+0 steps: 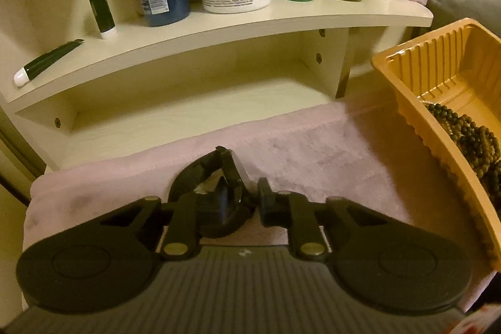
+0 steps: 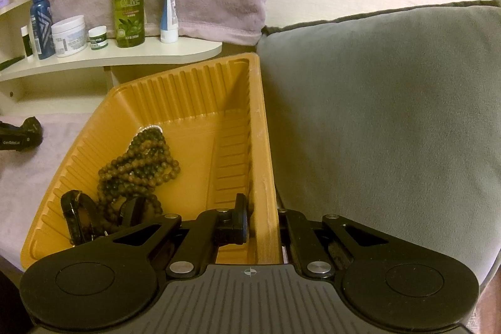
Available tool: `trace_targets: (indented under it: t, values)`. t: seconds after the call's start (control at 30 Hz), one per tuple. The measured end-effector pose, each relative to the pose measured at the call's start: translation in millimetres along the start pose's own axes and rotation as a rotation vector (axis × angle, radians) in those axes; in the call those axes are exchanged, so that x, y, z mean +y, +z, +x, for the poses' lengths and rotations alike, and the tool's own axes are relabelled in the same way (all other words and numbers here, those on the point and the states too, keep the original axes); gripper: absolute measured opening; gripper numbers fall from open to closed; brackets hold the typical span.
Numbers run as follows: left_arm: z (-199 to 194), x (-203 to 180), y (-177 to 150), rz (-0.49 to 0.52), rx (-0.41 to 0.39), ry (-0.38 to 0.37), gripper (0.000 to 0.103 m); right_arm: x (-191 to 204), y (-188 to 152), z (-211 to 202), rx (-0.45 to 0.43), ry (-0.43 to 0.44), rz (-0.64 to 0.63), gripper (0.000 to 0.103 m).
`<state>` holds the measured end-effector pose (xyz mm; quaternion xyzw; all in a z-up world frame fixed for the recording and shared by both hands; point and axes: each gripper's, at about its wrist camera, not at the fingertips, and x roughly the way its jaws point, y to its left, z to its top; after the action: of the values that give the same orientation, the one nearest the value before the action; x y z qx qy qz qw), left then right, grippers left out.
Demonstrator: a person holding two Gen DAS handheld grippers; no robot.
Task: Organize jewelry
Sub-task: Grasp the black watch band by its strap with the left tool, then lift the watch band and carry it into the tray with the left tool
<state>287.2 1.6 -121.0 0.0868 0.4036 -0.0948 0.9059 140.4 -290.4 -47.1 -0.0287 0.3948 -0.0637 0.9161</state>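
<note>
The left gripper (image 1: 250, 193) is sitting low over the pink towel (image 1: 313, 158), and its fingers are pinching a black watch (image 1: 219, 177), so it's closed on that. The watch's band is curling into a loop that's pointing away from the camera toward the shelf (image 1: 219, 30), with its long axis running roughly front to back between the fingers. The face looks tipped on edge, but it's too dark to be sure. Off to the right the tray (image 1: 407, 89) is resting on the towel, with a pile of beads (image 1: 469, 140) lying in it. On the right side, the right gripper (image 2: 260, 224) is straddling the tray's (image 2: 263, 146) right wall: one finger is sitting inside the tray and the other is outside against the grey cushion (image 2: 375, 115), so it's clamped on the tray wall as far as anyone can tell. Inside, the beads (image 2: 141, 165) are lying heaped along the left half, the heap stretching from the near corner toward the far wall. A second black band (image 2: 75, 218) is lying in the near-left corner beside them, standing up on its edge. The shelf (image 2: 109, 58) behind is holding bottles, a jar (image 2: 69, 35) and a tube.
</note>
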Motion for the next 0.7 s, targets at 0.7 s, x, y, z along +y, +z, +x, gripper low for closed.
trace_targets:
  t: [0.7]
  values:
    - [-66.5, -10.7, -7.6, -0.145, -0.074, -0.115, 0.011, -2.5, -3.0, -5.5, -0.020, 0.017, 0.018, 0.006]
